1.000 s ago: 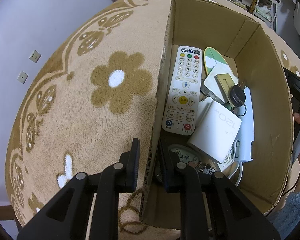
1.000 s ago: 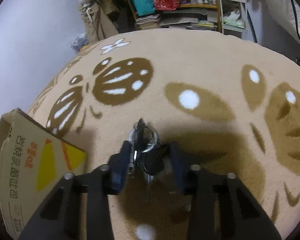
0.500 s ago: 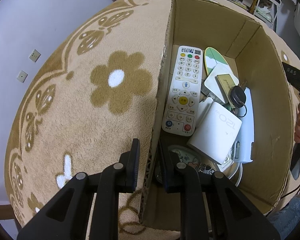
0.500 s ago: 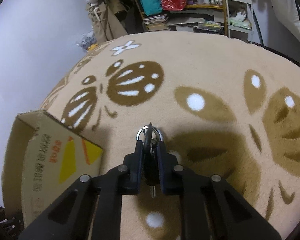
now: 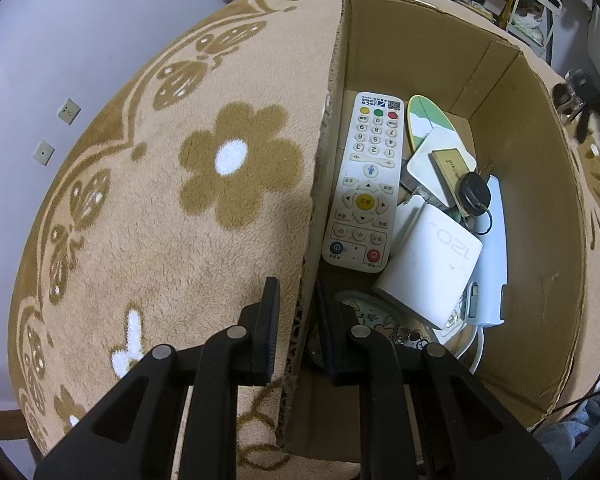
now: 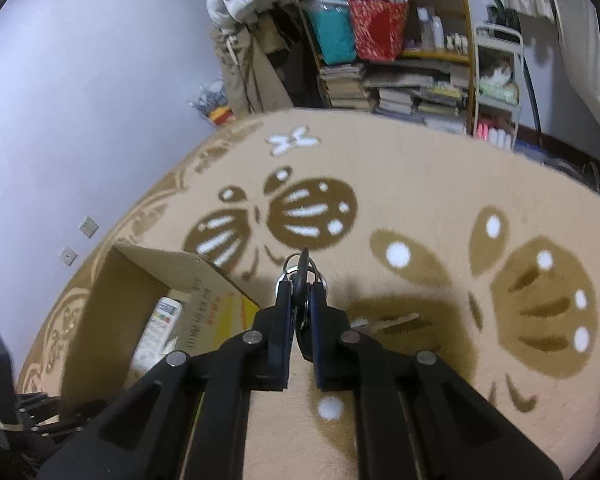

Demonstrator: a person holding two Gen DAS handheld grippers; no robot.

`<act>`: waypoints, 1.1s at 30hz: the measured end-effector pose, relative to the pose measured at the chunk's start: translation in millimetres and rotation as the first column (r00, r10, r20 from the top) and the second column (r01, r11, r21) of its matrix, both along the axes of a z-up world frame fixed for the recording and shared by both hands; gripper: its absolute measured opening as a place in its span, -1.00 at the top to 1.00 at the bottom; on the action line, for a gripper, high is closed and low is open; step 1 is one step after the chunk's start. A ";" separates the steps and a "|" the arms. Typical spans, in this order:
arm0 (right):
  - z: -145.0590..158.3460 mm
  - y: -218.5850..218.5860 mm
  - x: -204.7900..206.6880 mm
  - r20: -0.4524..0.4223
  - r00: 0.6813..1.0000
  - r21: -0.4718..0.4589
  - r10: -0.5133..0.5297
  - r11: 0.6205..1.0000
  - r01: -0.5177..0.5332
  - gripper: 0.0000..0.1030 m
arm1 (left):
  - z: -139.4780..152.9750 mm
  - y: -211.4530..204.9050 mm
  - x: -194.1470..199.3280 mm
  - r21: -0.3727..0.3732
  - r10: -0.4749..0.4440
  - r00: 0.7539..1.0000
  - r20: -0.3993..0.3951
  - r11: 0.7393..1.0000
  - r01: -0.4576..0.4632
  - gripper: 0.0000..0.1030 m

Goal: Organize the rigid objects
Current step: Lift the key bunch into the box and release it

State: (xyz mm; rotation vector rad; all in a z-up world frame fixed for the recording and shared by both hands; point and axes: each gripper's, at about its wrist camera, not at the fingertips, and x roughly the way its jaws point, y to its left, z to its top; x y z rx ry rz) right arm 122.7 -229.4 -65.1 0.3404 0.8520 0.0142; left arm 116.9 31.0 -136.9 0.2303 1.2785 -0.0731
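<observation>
My left gripper (image 5: 298,300) is shut on the near left wall of an open cardboard box (image 5: 532,184), one finger outside and one inside. The box holds a white remote (image 5: 366,184), a white charger block (image 5: 432,264), a black key fob (image 5: 475,199), cards and a cable. My right gripper (image 6: 301,292) is shut on a bunch of keys (image 6: 301,274) with a black head and metal rings, held above the carpet. The keys also show blurred at the right edge of the left wrist view (image 5: 576,96). The box lies lower left in the right wrist view (image 6: 140,304).
A beige carpet (image 6: 420,184) with brown butterfly and flower patterns covers the floor. A cluttered shelf (image 6: 400,52) with books and bags stands at the back. A white wall (image 5: 60,40) with sockets is on the left.
My right gripper closed on the keys, then lifted them off the carpet and moved toward the box. The left gripper has held the box wall still.
</observation>
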 end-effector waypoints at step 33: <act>20.1 113.8 -9.4 -0.062 0.933 0.054 0.354 0.935 -0.351 0.81 | 3.2 -3.7 -2.7 0.018 -0.002 1.000 0.009 1.000 0.002 0.67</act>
